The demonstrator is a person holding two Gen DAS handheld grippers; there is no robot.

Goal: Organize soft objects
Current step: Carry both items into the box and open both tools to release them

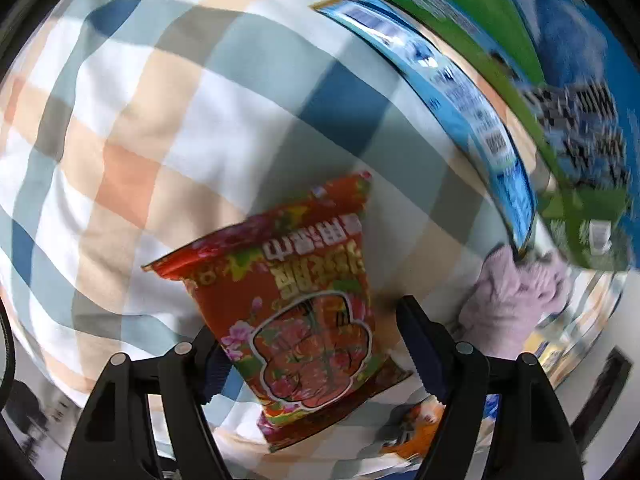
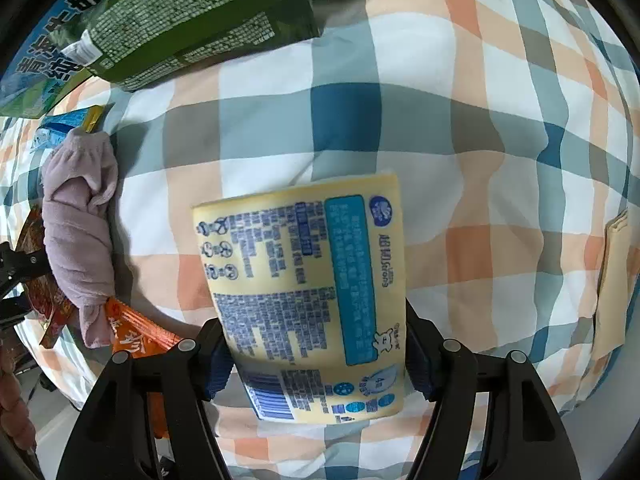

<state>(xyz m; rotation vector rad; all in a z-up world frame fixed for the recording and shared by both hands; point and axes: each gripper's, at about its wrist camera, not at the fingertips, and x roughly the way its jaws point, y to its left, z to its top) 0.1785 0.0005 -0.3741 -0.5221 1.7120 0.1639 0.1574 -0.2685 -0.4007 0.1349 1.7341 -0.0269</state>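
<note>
My left gripper (image 1: 316, 344) is shut on a red soft pack with flower print (image 1: 292, 304), held above the checked bedding (image 1: 160, 120). My right gripper (image 2: 316, 352) is shut on a yellow soft pack with blue print (image 2: 304, 300), also above the checked bedding (image 2: 480, 160). A rolled lilac cloth (image 2: 78, 232) lies on the bedding to the left of the right gripper; it also shows at the right in the left wrist view (image 1: 512, 304). The red pack and the left gripper show at the far left edge of the right wrist view (image 2: 36, 280).
A green and blue milk carton box (image 2: 168, 28) stands at the back left, seen also in the left wrist view (image 1: 560, 80). A blue pack (image 1: 460, 92) leans beside it. An orange pack (image 2: 136, 332) lies under the lilac cloth's end. A beige pillow edge (image 2: 612, 280) is at the right.
</note>
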